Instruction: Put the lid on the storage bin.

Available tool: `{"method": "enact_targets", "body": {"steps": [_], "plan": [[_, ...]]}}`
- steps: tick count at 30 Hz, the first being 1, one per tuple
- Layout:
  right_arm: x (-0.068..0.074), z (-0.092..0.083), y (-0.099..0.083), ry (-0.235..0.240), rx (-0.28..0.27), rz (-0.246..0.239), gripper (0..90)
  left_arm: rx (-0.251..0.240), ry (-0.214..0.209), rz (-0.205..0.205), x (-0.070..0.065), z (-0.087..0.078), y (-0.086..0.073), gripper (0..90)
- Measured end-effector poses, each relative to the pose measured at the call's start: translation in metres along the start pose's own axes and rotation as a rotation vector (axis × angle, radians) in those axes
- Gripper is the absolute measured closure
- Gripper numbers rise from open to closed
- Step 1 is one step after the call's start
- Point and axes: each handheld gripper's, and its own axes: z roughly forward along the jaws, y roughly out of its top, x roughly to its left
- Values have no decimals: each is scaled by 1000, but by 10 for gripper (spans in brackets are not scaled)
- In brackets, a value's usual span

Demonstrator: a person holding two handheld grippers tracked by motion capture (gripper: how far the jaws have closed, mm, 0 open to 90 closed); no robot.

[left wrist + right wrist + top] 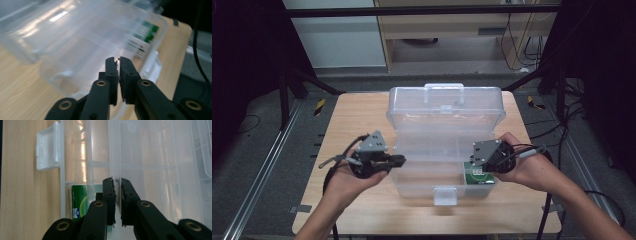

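Note:
A clear plastic box stands on the wooden table with its lid raised at the back. A green packet lies in the box's front right corner. My left gripper hovers at the box's left wall, pointing right, jaws shut with nothing between them. In the left gripper view it hangs over the box, with the green packet beyond. My right gripper is over the front right corner; in its own view it is shut and empty above the packet.
A white latch hangs from the box's front wall, also seen as the latch in the right gripper view. Black cables trail from both grippers. Metal frame bars flank the table, with floor and cables beyond its edges.

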Motion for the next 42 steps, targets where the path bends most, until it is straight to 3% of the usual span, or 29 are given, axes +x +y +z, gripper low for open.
{"method": "enact_targets", "body": {"steps": [3, 5, 7, 17, 29, 36, 39, 40, 42], "plan": [[0, 0, 0, 1, -4, 8, 838, -31, 21, -79, 19, -6, 3, 899], [0, 0, 0, 1, -5, 10, 838, -32, 60, -96, 30, -8, 9, 899], [0, 0, 0, 0, -6, 10, 837, -51, 63, -116, 35, -8, 14, 899], [2, 1, -2, 1, -9, 7, 836, -57, 96, -138, 43, -4, 29, 899], [6, 2, -3, 9, -10, 15, 835, -69, 97, -174, 48, -6, 27, 900], [8, 2, -4, 13, -10, 27, 828, -81, 83, -169, 47, -5, 23, 900], [8, 2, -5, 16, -23, 62, 771, -80, 82, -155, 45, -4, 21, 900], [9, 0, -5, 13, -39, 92, 745, -66, 85, -170, 43, -5, 20, 900], [10, -4, -7, -1, -65, 125, 707, -82, 78, -149, 44, -3, 19, 900]]}}
